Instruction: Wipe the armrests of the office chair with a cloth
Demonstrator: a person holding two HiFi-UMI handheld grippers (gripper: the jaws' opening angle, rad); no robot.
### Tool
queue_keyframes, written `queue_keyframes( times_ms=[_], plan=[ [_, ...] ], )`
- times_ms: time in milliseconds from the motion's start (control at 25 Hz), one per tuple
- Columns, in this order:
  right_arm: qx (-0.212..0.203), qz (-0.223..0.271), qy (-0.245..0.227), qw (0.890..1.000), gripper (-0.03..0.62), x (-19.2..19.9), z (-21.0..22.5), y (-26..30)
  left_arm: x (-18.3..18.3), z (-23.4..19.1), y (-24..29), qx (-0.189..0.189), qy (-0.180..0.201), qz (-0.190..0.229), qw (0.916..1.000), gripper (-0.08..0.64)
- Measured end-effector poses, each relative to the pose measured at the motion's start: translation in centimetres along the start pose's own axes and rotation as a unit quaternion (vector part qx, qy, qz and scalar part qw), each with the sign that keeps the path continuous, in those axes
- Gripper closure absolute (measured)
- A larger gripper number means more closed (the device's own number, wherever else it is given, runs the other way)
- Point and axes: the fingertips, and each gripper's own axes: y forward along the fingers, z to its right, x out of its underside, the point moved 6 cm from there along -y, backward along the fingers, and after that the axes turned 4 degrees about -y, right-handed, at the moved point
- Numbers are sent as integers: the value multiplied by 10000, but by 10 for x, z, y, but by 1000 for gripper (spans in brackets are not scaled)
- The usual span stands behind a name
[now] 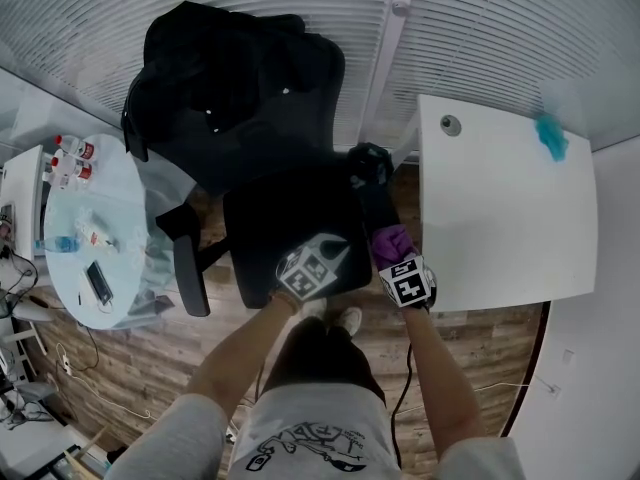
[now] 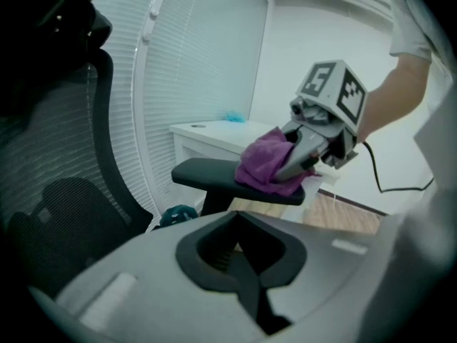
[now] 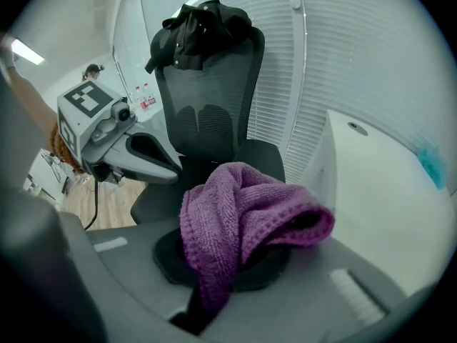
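Observation:
A black office chair [image 1: 285, 218] stands below me with its seat toward me. My right gripper [image 1: 405, 280] is shut on a purple cloth [image 1: 392, 243], which rests on the near end of the chair's right armrest [image 1: 374, 200]. In the left gripper view the cloth [image 2: 268, 164] lies bunched on that armrest [image 2: 211, 173] under the right gripper [image 2: 307, 159]. The cloth [image 3: 243, 220] fills the right gripper view. My left gripper [image 1: 312, 266] hovers over the seat, shut and holding nothing. The left armrest [image 1: 190, 268] is untouched.
A black jacket [image 1: 220, 58] hangs over the chair's backrest. A white desk [image 1: 500, 208] stands close to the right armrest, with a teal thing [image 1: 550, 136] at its far corner. A round table [image 1: 100, 228] with bottles is at the left. Window blinds run behind.

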Motion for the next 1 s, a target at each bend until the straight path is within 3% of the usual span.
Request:
queue_keyframes(
  times_ms=[760,1000],
  plan=[
    [-70,-189,-231,9995,561,-116,49,66,12,4,-17,-8,-63,-15,10000,560],
    [47,-133,-342,9993,560,-131,55,76,18,1,-19,-27,-68,13,10000,560]
  ],
)
